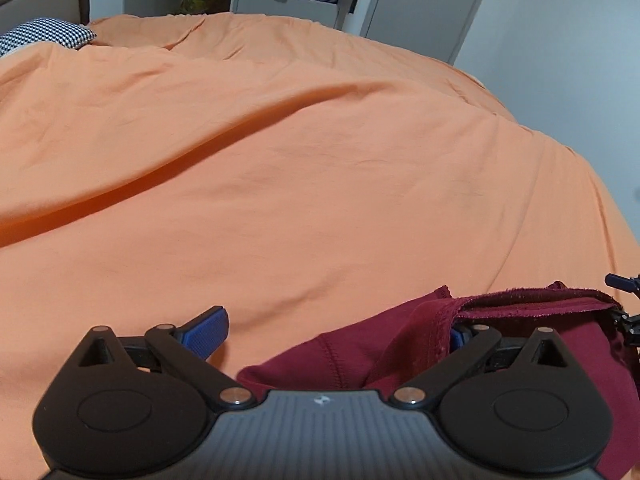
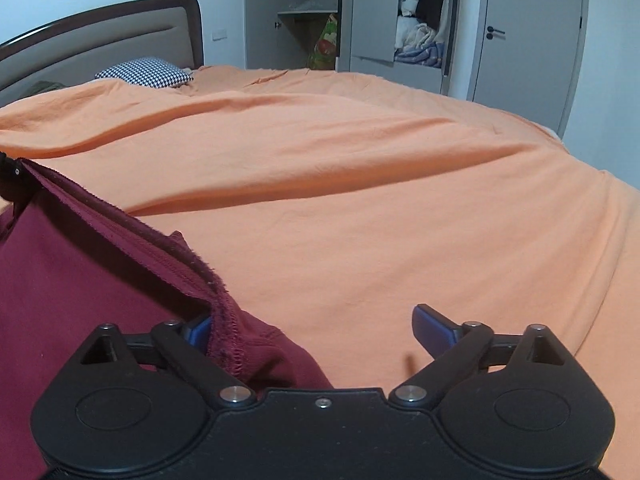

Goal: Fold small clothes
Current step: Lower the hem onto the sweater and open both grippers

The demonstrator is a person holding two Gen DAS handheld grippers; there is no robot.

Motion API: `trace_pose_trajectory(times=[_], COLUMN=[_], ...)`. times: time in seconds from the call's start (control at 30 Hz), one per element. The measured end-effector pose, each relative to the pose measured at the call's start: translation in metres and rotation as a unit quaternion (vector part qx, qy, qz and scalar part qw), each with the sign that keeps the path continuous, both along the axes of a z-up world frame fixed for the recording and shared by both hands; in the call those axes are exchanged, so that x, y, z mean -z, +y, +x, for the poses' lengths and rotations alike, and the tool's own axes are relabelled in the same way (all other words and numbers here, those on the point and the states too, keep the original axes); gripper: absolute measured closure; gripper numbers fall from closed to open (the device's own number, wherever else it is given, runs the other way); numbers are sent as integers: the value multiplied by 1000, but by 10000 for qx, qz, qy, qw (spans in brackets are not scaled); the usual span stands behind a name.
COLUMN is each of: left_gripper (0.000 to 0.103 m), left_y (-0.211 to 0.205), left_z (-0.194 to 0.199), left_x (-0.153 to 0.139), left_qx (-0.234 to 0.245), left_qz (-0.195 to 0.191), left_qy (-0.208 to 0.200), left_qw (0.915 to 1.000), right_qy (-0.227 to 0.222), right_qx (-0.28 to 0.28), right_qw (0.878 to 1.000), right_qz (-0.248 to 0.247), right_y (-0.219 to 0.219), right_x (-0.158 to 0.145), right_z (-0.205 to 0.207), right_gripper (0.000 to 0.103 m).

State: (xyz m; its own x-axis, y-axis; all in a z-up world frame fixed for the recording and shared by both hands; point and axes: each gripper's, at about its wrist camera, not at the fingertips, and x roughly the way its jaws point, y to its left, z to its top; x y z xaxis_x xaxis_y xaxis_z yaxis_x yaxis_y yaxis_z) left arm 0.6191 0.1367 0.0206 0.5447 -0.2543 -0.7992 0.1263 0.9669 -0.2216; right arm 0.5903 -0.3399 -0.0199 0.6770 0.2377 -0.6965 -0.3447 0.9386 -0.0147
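Note:
A dark red garment (image 1: 360,348) lies on the orange bed cover at the lower right of the left wrist view. Its frayed hem (image 1: 532,300) drapes over the right finger of my left gripper (image 1: 334,334), whose jaws stand wide apart. The left blue pad (image 1: 212,330) is bare. In the right wrist view the same garment (image 2: 80,280) fills the lower left. Its hem (image 2: 120,220) stretches down to the left finger of my right gripper (image 2: 316,330), which also stands open, and covers most of that finger. The right pad (image 2: 432,326) is bare.
The orange bed cover (image 1: 300,160) stretches ahead with long creases. A black-and-white checked pillow (image 2: 144,72) lies by the headboard (image 2: 100,28). Beyond the bed are open grey wardrobes (image 2: 416,40) with clothes and a closed door (image 2: 528,32).

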Motion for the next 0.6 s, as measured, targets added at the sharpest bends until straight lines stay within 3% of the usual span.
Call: trace_pose_trajectory(times=[0.23, 0.3, 0.37, 0.5, 0.6], left_gripper=[0, 1, 1, 1, 1], left_y=[11, 19, 21, 10, 8], left_z=[11, 14, 14, 11, 16], left_x=[5, 9, 14, 13, 18], left_qx=[-133, -300, -404, -573, -962], left_qz=[38, -190, -340, 90, 388], left_qy=[128, 315, 391, 117, 241], left_qw=[9998, 9989, 9978, 9982, 9943], right_qy=[605, 1056, 1046, 867, 1054], right_qx=[-54, -72, -34, -37, 124], right_qw=[9969, 9906, 9893, 9899, 9786], right_qz=[498, 868, 1012, 1125, 1764], right_y=[-22, -32, -38, -40, -51], right_x=[-2, 2, -1, -9, -10], right_z=[22, 30, 32, 28, 30], right_gripper=[1, 1, 1, 1, 1])
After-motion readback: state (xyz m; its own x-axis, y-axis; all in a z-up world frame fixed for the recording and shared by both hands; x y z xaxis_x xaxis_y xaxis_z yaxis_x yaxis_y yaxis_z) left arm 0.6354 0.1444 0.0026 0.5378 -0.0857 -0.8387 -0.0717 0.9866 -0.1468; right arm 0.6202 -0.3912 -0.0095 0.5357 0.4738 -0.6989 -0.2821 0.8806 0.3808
